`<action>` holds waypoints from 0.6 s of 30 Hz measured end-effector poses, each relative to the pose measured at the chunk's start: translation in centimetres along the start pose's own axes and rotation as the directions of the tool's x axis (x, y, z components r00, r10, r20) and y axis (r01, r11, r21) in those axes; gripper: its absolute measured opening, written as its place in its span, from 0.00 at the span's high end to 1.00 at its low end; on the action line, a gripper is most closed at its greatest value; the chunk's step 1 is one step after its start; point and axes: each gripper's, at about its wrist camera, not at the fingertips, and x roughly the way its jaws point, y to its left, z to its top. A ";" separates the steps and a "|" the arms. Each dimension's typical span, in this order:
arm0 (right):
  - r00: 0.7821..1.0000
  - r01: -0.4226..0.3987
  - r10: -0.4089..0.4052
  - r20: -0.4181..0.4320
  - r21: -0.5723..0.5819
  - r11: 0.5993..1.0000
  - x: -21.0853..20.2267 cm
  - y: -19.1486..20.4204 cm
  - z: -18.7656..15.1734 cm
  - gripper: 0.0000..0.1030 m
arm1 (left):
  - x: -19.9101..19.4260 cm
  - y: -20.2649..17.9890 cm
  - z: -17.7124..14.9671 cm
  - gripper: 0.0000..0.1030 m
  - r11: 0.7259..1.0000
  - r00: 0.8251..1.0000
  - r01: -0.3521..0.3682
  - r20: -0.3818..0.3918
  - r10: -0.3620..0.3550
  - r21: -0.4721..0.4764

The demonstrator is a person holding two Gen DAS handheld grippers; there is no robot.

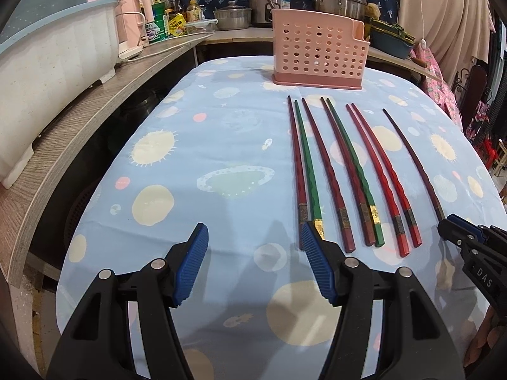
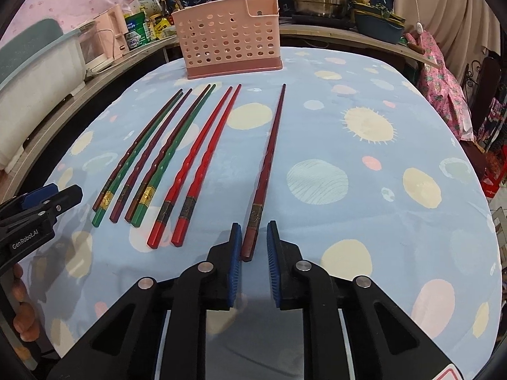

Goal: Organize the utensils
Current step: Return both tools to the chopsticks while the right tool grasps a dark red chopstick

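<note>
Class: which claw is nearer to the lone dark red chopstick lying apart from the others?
Right. The right claw straddles the lone chopstick's handle end; the left claw hovers beyond the other chopsticks, by the leftmost pair.

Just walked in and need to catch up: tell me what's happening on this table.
A person is sorting chopsticks with two handheld grippers. The right gripper has its fingers around the handle end of the lone dark red chopstick, still on the tablecloth; contact isn't clear. The left gripper is open and holds nothing. Seven more chopsticks lie nearby, and the pink holder appears empty.
</note>
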 end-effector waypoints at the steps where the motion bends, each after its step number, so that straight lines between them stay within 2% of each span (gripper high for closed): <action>1: 1.000 -0.002 0.002 0.000 0.005 1.000 0.0 -0.2 0.0 0.91 | 0.1 -0.1 0.0 0.43 1.000 1.000 0.001 -0.001 -0.001 0.003; 18: 1.000 -0.008 0.008 0.001 0.013 1.000 -0.2 -0.4 -0.2 0.92 | 1.6 -1.2 0.1 0.44 1.000 0.999 0.012 -0.031 -0.011 0.021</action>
